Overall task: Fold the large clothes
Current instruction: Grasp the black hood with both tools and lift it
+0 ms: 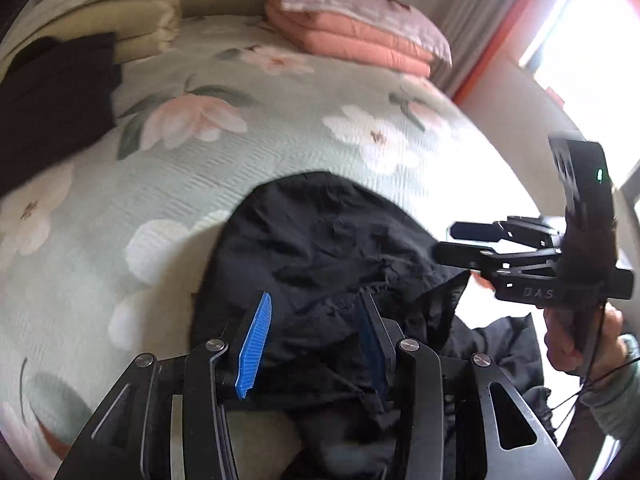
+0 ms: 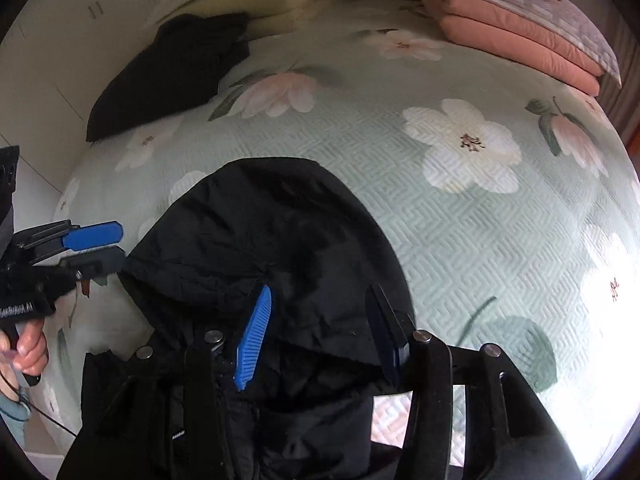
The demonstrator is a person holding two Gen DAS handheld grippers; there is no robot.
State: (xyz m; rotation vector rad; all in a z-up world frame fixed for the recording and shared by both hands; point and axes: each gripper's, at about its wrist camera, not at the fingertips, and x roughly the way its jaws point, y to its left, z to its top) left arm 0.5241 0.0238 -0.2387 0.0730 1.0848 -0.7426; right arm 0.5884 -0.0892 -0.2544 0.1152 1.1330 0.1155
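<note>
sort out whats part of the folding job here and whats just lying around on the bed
Part of the job:
- black hooded jacket, spread on the bed
- left gripper, open at the jacket's left edge
- right gripper, open beside its right edge

Just lying about:
- folded black garment at the far left
- pink folded quilt with a pillow on top
- cream folded bedding
- floral bedspread

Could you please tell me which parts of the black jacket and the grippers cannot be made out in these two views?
- Black jacket: its lower body is cut off by the bottom edge and covered by the right gripper in the right wrist view.
- Left gripper: its right finger blends into the dark cloth.
- Folded dark garment: motion-blurred in the left wrist view, type unclear.
</note>
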